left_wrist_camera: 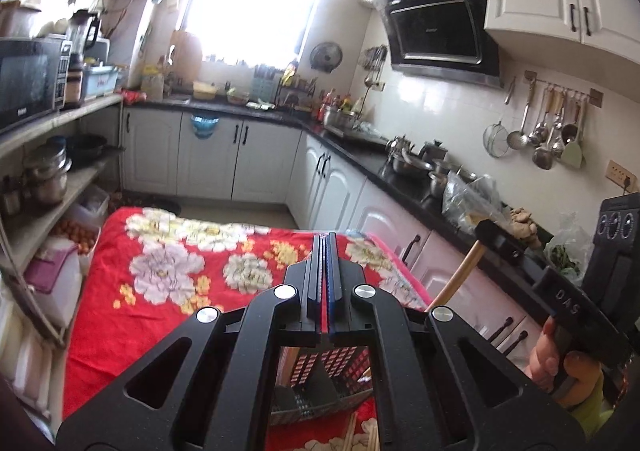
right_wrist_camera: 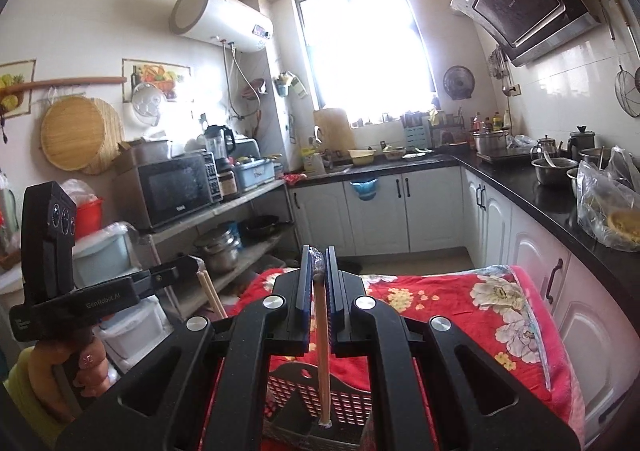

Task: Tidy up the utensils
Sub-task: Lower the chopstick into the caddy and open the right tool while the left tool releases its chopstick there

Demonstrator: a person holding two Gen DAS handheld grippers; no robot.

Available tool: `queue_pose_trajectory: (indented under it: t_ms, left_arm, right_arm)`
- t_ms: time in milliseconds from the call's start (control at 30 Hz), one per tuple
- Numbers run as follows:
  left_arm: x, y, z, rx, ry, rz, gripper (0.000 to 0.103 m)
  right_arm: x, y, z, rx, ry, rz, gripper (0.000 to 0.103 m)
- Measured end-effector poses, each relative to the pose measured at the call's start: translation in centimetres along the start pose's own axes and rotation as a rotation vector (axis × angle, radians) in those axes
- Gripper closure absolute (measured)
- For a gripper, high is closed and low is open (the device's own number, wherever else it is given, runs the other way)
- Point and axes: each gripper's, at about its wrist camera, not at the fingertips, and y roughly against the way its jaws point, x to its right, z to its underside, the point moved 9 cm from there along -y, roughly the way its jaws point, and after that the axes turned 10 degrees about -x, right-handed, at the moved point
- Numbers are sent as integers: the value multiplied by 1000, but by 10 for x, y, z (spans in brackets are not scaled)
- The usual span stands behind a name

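Task looked partway done. The right tongs (right_wrist_camera: 319, 287) were closed on a wooden-handled utensil (right_wrist_camera: 321, 335), a slim round pale stick w/ a dark, shiny wrapped end between the blue pads; its lower tip sat just above or touching a basket (right_wrist_camera: 348, 403), so it seemed about to go in or come out, can't tell which. The basket was dark perforated plastic w/ upright dividers & a handle cutout, resting on a surface (right_wrist_camera: 460, 303) covered by a red fleecy cloth w/ big pale flowers. The left tongs (left_wrist_camera: 323, 271) were pressed together w/ nothing visible between them in the left wrist view, though the right wrist view showed pale sticks just below that tool, so can't be sure. Near the basket, at its near edge, lay light wooden chopsticks (left_wrist_camera: 360, 431), apparently left to sort. Contents of the basket's compartments were mostly hidden by the tongs.
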Motion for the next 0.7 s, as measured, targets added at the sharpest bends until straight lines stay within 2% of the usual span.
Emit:
queue_pose_trajectory:
  t_ms: [200, 700]
  left_arm:
    - [-17, -18, 20, -26, 33, -17, 103]
    - [-43, -42, 65, -98, 56, -60, 103]
  right_arm:
    - [10, -19, 24, -20, -6, 37, 97]
    - [28, -43, 73, -95, -79, 46, 96]
